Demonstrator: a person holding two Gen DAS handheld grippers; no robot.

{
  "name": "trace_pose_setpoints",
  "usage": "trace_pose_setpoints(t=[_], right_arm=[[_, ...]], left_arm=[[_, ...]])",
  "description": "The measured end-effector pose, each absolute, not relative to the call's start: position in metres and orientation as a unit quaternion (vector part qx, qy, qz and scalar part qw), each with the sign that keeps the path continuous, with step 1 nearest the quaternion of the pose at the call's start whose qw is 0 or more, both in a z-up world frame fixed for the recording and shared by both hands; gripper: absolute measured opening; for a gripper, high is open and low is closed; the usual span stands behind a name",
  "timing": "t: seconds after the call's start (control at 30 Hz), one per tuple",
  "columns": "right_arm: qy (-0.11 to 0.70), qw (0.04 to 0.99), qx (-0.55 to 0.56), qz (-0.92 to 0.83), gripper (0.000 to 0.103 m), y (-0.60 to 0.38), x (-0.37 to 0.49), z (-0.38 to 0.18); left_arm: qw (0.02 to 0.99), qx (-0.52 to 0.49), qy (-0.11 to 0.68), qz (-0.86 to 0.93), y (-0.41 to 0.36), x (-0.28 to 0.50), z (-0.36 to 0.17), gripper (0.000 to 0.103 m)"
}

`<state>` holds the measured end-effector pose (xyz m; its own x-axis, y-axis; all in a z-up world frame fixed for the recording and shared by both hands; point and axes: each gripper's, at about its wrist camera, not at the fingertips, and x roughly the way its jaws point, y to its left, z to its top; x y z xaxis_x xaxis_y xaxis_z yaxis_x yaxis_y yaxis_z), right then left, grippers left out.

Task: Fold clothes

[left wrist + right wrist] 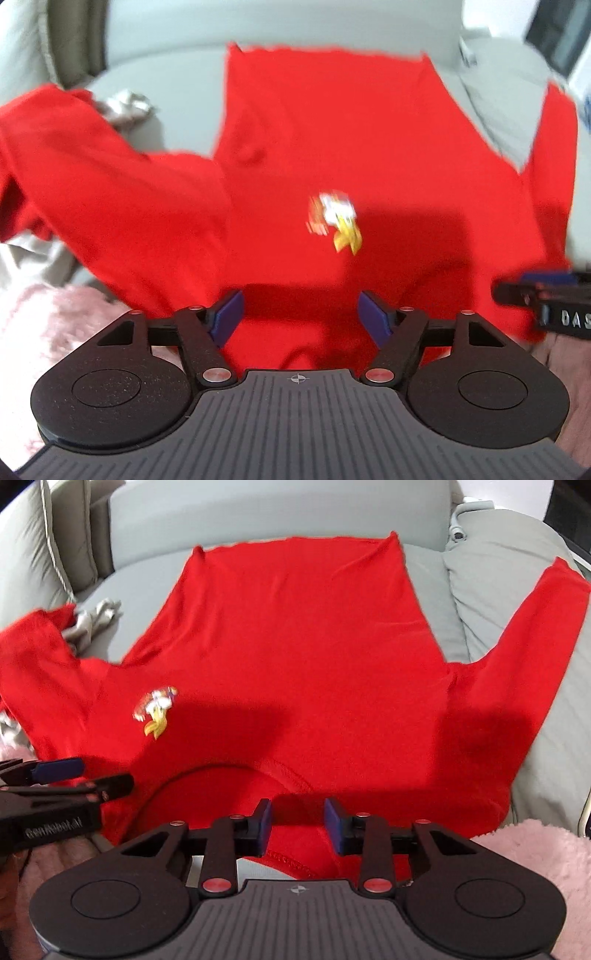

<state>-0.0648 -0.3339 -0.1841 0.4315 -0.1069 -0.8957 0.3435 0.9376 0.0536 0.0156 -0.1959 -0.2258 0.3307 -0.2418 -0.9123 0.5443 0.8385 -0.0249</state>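
red shirt (295, 657): light, limp, we judge | pinch sleeve (524, 657) beside collar (291, 775) | left gripper (299, 317), right gripper (297, 825): fingers released

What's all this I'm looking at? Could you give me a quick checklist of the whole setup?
Surface: grey sofa seat.
Job's things: red shirt spread flat, collar nearest, sleeves out to both sides.
Clutter: crumpled grey cloth by one sleeve; pink fluffy blanket at the near edge.
Grippers: left tool open; right tool open over the collar.
Cables: nothing clearly seen.
Surroundings: grey cushion under the other sleeve.
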Motion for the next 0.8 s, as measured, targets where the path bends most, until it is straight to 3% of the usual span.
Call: trace_pose_setpoints(t=[0.23, 0.47, 0.8], right_arm=[[0.561, 0.807, 0.115, -0.148, 0.035, -0.331, -0.076, -0.178], [0.485, 0.854, 0.128, -0.143, 0.038, -0.327, -0.104, -0.16], [0.443, 0.885, 0.104, -0.101, 0.047, -0.314, -0.096, -0.124]], left_arm=[[0.77, 0.163, 0.577, -0.216, -0.191, 0.016, -0.226, 0.075], [0.782, 0.15, 0.565, -0.216, -0.18, 0.005, -0.212, 0.072], [0.809, 0.083, 0.527, -0.247, -0.171, 0.014, -0.155, 0.072]])
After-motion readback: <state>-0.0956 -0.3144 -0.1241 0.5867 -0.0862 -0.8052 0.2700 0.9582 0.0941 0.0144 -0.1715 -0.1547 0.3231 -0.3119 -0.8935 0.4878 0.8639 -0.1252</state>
